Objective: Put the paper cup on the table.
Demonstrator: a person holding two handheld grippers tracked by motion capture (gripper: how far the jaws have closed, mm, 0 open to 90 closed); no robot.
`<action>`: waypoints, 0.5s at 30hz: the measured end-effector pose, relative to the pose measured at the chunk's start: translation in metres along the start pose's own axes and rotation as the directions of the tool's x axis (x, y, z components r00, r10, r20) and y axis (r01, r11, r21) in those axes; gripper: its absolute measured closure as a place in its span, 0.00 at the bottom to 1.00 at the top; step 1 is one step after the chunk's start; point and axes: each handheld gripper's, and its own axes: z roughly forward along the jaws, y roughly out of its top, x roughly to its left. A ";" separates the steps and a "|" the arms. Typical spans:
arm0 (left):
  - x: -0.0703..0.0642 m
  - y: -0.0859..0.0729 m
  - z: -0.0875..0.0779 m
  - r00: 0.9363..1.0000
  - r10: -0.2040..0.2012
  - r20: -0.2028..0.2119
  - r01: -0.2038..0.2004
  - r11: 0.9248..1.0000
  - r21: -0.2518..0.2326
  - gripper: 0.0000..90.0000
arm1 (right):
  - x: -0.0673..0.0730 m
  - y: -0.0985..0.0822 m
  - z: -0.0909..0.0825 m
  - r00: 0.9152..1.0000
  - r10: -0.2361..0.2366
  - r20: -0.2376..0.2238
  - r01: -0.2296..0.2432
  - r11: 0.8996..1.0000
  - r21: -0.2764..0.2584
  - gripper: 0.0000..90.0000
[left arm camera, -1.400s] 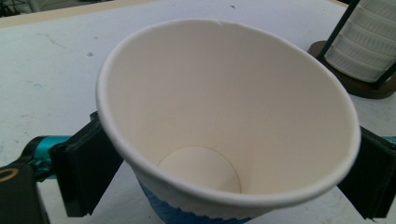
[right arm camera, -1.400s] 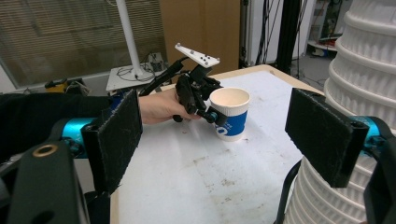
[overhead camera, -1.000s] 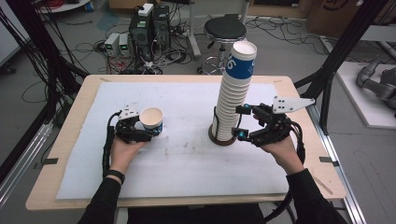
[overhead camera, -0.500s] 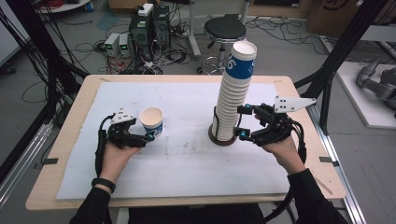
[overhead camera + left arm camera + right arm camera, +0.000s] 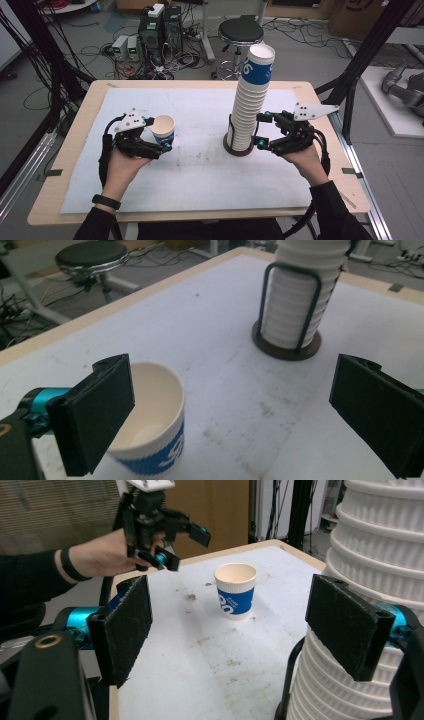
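Left gripper [image 5: 159, 141]: jaws spread wide with nothing clamped between them. In the left gripper view, one jaw stands in front of the rim of the single paper cup [image 5: 150, 422]; the other jaw is well apart at the far side of the frame. In the right gripper view, this gripper [image 5: 182, 545] hangs above the table surface, beside and behind the cup [image 5: 235, 591], without touching it.

Single cup: upright on the white mat [image 5: 200, 165], mouth up, white with a blue band. It sits on the left half of the mat, well apart from the stack.

Right gripper [image 5: 262, 131]: jaws parted, set just beside the lower part of the stack of cups [image 5: 250, 107]. In the right gripper view, one jaw stands in front of the stack's ribbed wall [image 5: 380, 580] and the other stands clear over the mat. Whether that pad touches the stack cannot be told.

Stack: tall, upright, seated in a wire holder [image 5: 292, 305] on a dark round base [image 5: 286, 347], right of mat centre.

Table [image 5: 75, 125]: light wood, covered by the mat. A round stool [image 5: 241, 31] stands on the floor beyond the far edge.
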 end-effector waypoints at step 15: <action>-0.012 0.037 0.006 0.994 0.056 0.089 -0.049 0.996 -0.081 0.05 | -0.007 0.000 -0.005 1.000 0.015 0.009 -0.015 1.000 -0.006 0.21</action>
